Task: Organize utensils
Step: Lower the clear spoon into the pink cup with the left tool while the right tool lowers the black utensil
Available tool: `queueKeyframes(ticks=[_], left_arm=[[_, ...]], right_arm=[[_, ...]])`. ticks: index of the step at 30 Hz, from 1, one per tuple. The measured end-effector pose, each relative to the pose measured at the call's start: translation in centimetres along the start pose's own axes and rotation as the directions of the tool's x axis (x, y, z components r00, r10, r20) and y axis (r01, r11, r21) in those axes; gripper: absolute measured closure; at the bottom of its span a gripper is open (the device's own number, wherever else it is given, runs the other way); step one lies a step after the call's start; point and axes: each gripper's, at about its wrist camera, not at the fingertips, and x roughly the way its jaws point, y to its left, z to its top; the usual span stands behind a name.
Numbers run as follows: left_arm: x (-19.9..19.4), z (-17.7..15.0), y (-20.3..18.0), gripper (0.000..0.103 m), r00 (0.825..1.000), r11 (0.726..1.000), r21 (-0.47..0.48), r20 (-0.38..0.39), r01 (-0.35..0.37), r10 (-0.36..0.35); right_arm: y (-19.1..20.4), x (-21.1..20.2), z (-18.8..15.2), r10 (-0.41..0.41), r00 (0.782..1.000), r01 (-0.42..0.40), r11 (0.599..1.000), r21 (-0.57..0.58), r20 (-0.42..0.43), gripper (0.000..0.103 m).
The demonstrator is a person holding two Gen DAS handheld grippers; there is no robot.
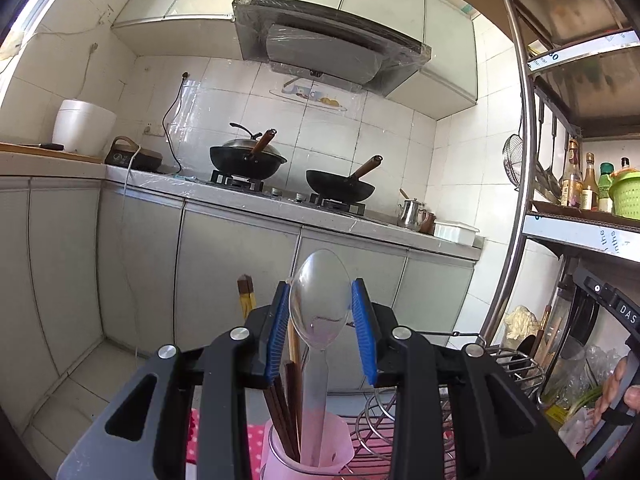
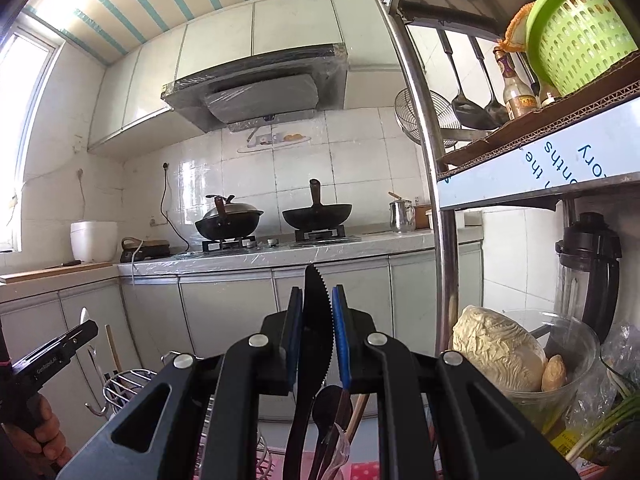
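Spoon: The clear spoon (image 1: 319, 300) is standing bowl-up, with its handle going down into the pink cup (image 1: 308, 452).
Left gripper: The left gripper (image 1: 321, 328) is sitting around the spoon's bowl. Its blue pads (image 1: 277, 336) are partly open, and small gaps are showing on both sides, so it is not squeezing the spoon. I cannot tell if it is about to grab or is letting go.
Chopsticks: Dark chopsticks (image 1: 286, 408) are leaning in the cup just left of the spoon.
Knife: The black knife (image 2: 316, 320) is pointing up, teeth facing right.
Right gripper: The right gripper (image 2: 316, 334) is closing tight on the knife blade, one pad on each side.
Under the knife: A black spoon (image 2: 330, 408) and other handles are poking up below the knife. What is holding them is hidden.
Rack: A wire rack (image 1: 516, 364) is sitting just right of the cup.
Cloth: A pink dotted cloth (image 1: 256, 432) is lying under the cup.
Done: The chopsticks are sitting in the cup, and the spoon is reaching into it too.
Left: I think the knife is waiting for a home, since the gripper is holding it up. The black spoon may be waiting too.
Care: The knife is sharp and thin, so it could slip or twist between the pads.
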Motion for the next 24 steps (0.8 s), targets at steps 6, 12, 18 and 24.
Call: queueKeyframes(ticks=[6,12,18,24], left_arm=[[0.4,-1.6,0.8,0.072,0.999,1.000,-0.021,-0.040,0.001,-0.002],[0.0,-2.4,1.4,0.072,0.999,0.999,-0.035,-0.048,0.011,-0.013],[-0.3,-3.0,1.8,0.072,0.998,0.999,-0.045,-0.057,0.022,-0.024],[-0.6,-3.5,2.0,0.072,0.997,0.998,-0.059,-0.071,0.033,-0.037]], right_arm=[[0.2,0.7,-1.6,-0.007,1.000,0.007,1.000,-0.017,-0.009,0.088],[0.1,0.5,-3.8,-0.032,0.999,0.032,0.999,-0.044,-0.014,0.088],[-0.5,0.5,-6.0,-0.039,0.998,0.037,0.999,-0.032,-0.055,0.088],[-1.1,-0.4,-8.1,-0.052,0.994,0.054,0.998,0.015,-0.093,0.088]])
